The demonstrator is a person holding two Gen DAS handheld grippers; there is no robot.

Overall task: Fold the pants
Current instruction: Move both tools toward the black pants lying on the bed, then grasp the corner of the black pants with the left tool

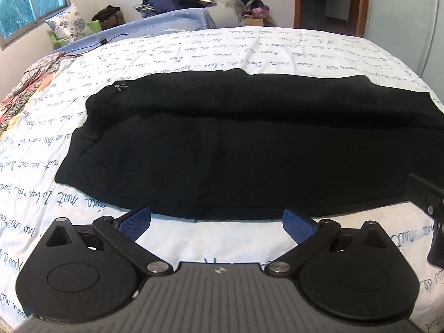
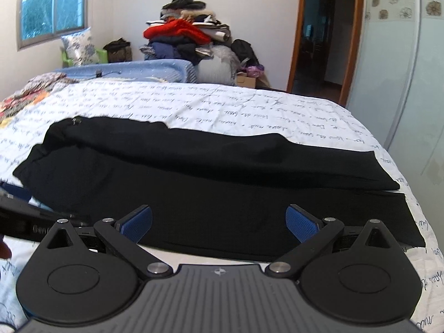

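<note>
White bedding (image 1: 194, 47) printed with blue handwriting is spread over a bed, and a pile of clothes (image 2: 183, 36) is stacked behind it near a doorway (image 2: 322, 33). Black pants (image 1: 236, 144) are laid flat across the bed, with the waist at the left and the two legs lying side by side toward the right. The left gripper (image 1: 217, 222) is held wide open just beside the near edge of the pants. The right gripper (image 2: 219, 222) is also opened wide, above the near leg.
</note>
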